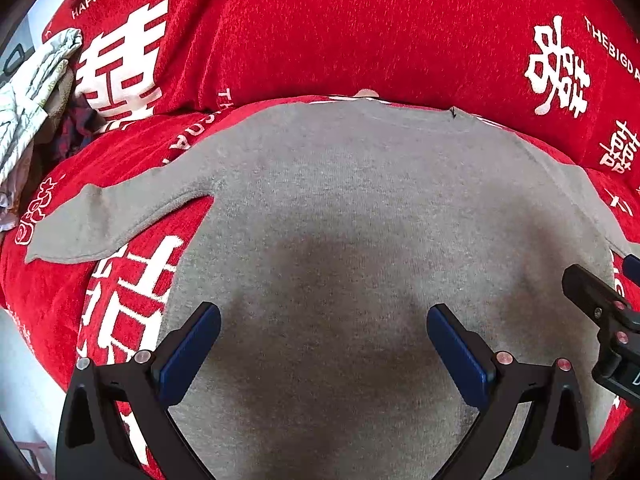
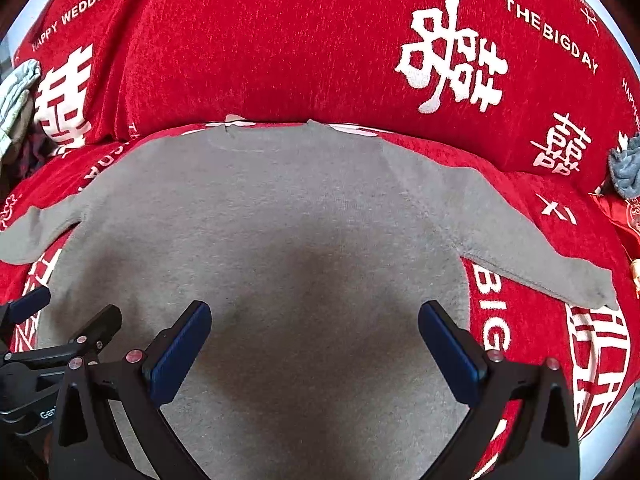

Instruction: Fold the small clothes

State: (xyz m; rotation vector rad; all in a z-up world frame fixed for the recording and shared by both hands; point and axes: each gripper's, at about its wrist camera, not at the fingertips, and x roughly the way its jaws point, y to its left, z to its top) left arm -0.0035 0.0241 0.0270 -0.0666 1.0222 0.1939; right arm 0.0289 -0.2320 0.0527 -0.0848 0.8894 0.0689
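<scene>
A grey sweater (image 1: 340, 208) lies flat on a red cover (image 1: 320, 28) (white lettering), one sleeve (image 1: 116, 216) spread left. The left gripper (image 1: 324, 320) hovers above it, jaws wide apart.

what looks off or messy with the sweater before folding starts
Nothing stands out. The grey sweater lies flat on the red cover, both sleeves spread out. Only clutter: a heap of other clothes at the far left edge.
</scene>
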